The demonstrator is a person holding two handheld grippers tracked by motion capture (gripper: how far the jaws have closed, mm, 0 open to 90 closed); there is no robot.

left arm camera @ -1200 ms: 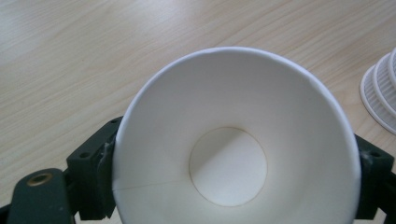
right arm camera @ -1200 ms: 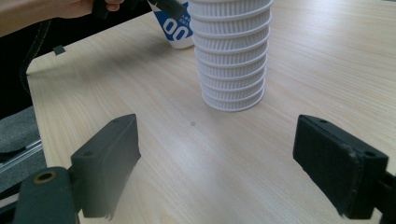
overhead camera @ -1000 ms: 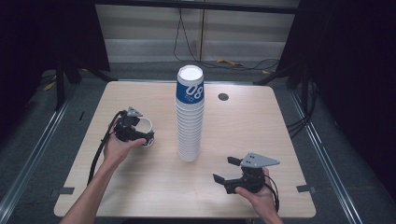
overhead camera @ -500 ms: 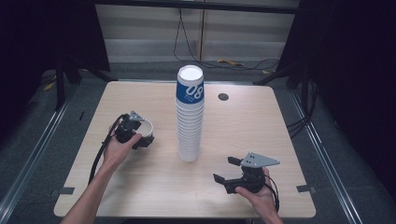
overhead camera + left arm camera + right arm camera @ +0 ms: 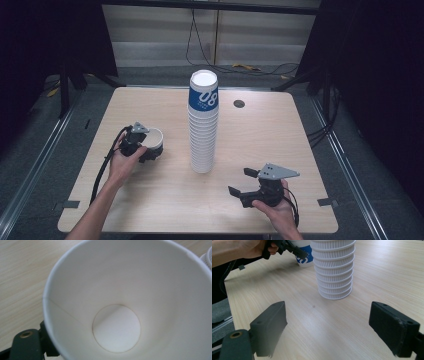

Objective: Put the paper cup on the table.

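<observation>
L gripper (image 5: pixel 145 148): fingers have just closed on the single white-and-blue paper cup (image 5: pixel 154 141), now held; lift next. R gripper (image 5: pixel 250 184): fingers wide, empty, near tall white paper cup stack (image 5: pixel 203 125).

Reading "08" in large white numerals on the blue band of the top cup (image 5: pixel 203 95) of the stack of paper cups (image 5: pixel 202 135), with a line of smaller white print just under the numerals, too small to make out. Showing part of a white mark on the blue side of the single cup (image 5: pixel 304 255) left of the stack, unreadable.
</observation>
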